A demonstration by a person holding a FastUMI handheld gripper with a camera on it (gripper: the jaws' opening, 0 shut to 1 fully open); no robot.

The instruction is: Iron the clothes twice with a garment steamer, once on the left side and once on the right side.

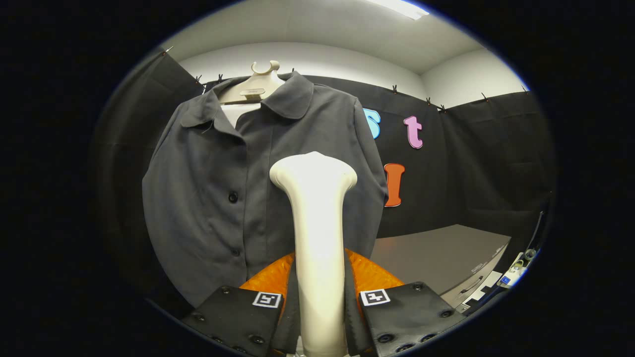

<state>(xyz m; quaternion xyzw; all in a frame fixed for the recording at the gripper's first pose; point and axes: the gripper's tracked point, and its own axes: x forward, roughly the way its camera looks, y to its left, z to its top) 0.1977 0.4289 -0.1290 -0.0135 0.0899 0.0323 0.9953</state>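
Cream steamer (317, 223) clamped in claw (320, 317), facing unlabelled grey shirt (218, 198).

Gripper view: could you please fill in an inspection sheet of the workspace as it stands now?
Surface: grey cabinet top to the right beyond the shirt, bare where visible.
Job's things: dark grey button shirt hanging on a pale hanger; cream garment steamer upright, its head in front of the shirt's right half.
Clutter: small items by the cabinet's right end, too small to identify.
Grippers: gripper with jaws shut on the steamer's handle.
Cables: a thin dark line at the far right, possibly a cable.
Surroundings: black cloth wall, white ceiling with a light.
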